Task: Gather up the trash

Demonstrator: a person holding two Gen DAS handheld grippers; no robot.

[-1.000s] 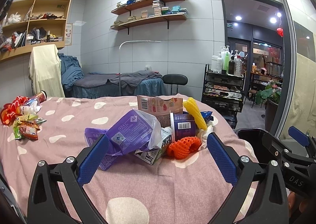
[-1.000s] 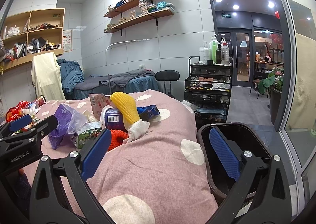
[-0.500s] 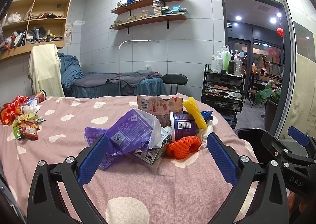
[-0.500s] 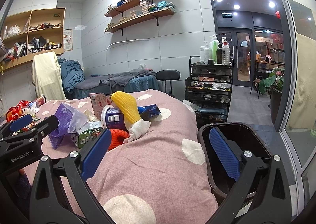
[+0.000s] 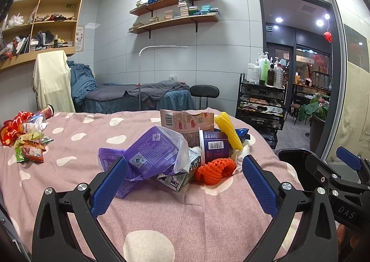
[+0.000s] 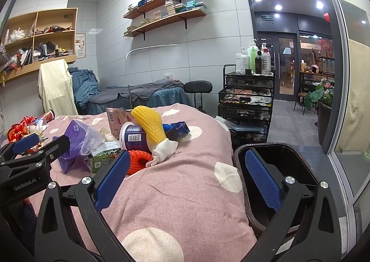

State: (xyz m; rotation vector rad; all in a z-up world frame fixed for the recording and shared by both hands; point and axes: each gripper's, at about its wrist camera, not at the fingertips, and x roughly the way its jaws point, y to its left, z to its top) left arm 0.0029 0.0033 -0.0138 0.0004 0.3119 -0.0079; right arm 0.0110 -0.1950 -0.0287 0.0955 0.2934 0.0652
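Trash pile (image 5: 185, 151) is sitting mid-frame on the pink spotted bed (image 5: 161, 215), lying dead ahead of the spread, empty left claw (image 5: 182, 185), while the right claw (image 6: 187, 181), also spread, is hanging nearer the black bin (image 6: 277, 151) at lower right.

Bright, sharp fisheye views, edges warped

Massage bed (image 5: 138, 98) against back wall; black stool (image 5: 204, 91) beside it. Wall shelves (image 5: 175, 14) hold stacked boxes. Black cart (image 6: 245, 98) carries bottles (image 6: 253, 58).
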